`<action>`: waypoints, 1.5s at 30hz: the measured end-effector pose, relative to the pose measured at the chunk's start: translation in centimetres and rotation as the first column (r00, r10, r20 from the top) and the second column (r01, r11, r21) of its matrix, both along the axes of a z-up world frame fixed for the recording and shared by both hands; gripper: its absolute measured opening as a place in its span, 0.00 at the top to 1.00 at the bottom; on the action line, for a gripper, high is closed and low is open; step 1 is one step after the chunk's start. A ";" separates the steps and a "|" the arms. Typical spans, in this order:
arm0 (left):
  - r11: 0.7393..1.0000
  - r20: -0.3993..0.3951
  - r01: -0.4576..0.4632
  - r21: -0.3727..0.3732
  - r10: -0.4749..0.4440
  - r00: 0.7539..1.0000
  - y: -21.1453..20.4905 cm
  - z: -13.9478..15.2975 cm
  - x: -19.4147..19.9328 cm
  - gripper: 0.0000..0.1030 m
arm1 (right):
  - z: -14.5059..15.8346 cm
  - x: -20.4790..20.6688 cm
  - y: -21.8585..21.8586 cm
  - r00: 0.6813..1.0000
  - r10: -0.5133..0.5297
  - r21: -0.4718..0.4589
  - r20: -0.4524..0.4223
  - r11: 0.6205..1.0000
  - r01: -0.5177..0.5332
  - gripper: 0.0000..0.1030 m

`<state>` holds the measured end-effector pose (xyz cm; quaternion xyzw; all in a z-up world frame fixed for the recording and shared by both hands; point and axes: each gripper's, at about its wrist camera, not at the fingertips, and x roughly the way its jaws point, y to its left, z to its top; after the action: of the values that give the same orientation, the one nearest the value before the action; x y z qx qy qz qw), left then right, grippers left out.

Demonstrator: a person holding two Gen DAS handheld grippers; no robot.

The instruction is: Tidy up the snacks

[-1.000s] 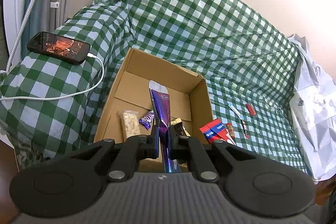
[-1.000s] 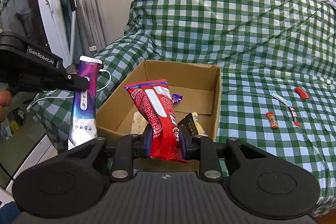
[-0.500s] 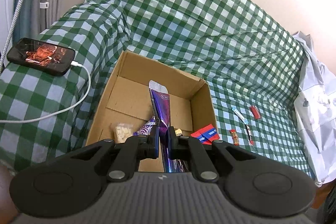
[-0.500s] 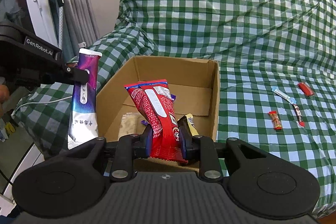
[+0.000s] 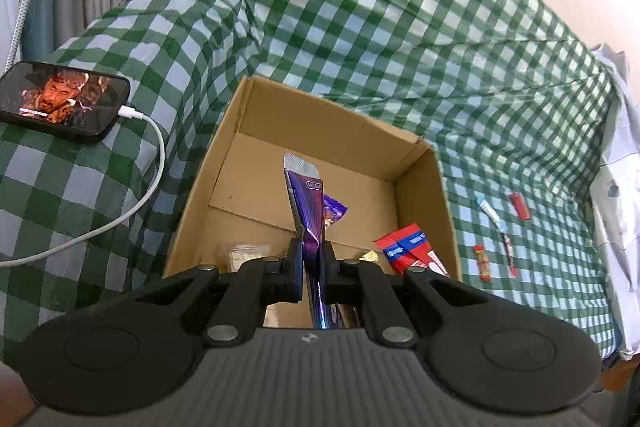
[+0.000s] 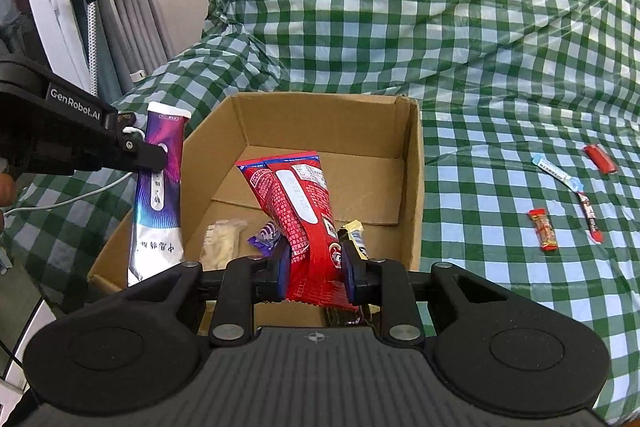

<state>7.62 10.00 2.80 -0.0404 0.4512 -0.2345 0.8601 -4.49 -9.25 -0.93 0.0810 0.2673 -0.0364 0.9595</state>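
Above an open brown cardboard box [image 6: 412,163] on a green-and-white checked cloth [image 6: 460,27], the left gripper [image 5: 311,267] has its jaws clamped on a tall purple foil snack pouch [image 5: 306,203], while the right gripper [image 6: 314,269] has its jaws gripping a red plastic snack packet [image 6: 298,199]. Small wrapped sweets [image 6: 542,224] lie on the cloth right of the box.

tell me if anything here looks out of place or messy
Four small wrapped snack sticks lie scattered on the green checked cloth, outside the brown cardboard box: a red-orange bar, a blue-white stick, a thin red-tipped stick and a short red piece. A lit smartphone charges left of the box.
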 end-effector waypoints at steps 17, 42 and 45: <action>0.993 0.022 0.015 0.116 -0.017 1.000 -1.6 -2.9 2.7 0.92 | -0.9 4.2 -0.8 1.000 0.012 0.000 -0.023 1.000 -0.012 0.70; 0.971 0.113 -0.046 0.235 0.020 0.993 4.3 1.1 -13.4 0.00 | 2.6 -10.0 5.6 0.998 -0.069 0.005 0.005 0.998 0.069 0.05; 0.970 0.129 -0.043 0.240 0.012 0.992 4.6 1.2 -15.4 0.00 | 2.7 -12.2 6.0 0.997 -0.076 -0.004 0.034 0.997 0.076 0.04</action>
<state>-7.78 14.58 4.02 0.0736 0.4202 -0.1680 0.8887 -16.73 -3.23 1.74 0.0894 0.2477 -0.0723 0.9620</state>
